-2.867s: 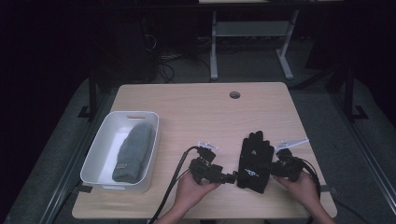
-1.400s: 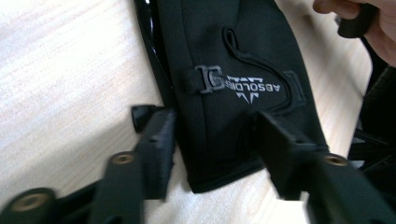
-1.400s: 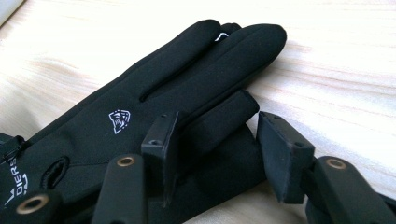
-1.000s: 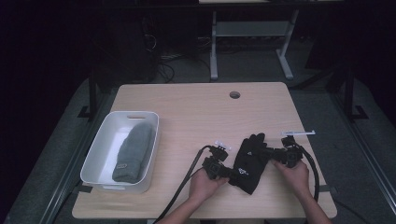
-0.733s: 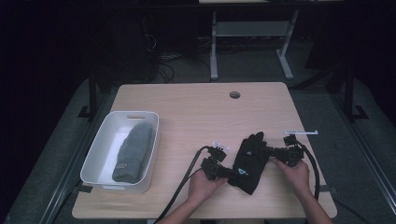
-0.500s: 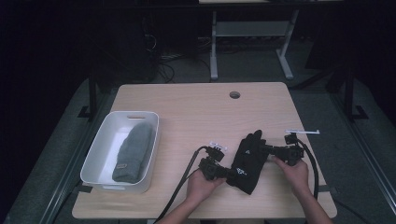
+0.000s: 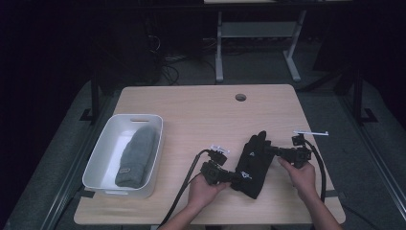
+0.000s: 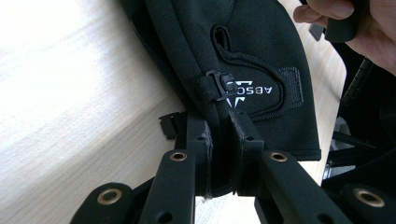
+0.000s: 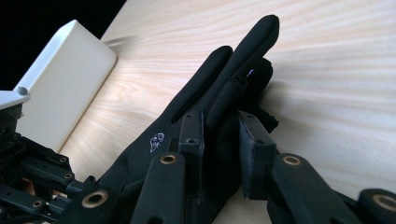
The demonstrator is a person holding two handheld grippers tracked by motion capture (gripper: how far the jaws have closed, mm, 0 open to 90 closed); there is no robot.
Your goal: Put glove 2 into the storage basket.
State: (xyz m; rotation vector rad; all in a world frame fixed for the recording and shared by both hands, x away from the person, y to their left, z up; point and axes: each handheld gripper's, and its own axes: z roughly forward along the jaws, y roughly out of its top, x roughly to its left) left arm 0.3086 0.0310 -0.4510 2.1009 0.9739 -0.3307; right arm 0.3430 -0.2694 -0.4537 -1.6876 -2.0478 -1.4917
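A black glove lies near the table's front right, held at both ends. My left gripper is shut on its cuff edge, close to the white logo and strap buckle. My right gripper is shut on the glove's finger side, with the glove's fingers pointing away over the table. The glove stretches between the two grippers, slightly raised off the wood.
A white bin stands at the front left with a grey folded cloth inside; its corner shows in the right gripper view. A round hole sits in the tabletop at the back. Cables trail off the front edge.
Both grippers carried the glove a little away from the front edge and turned it, then held it almost still over the last half second.
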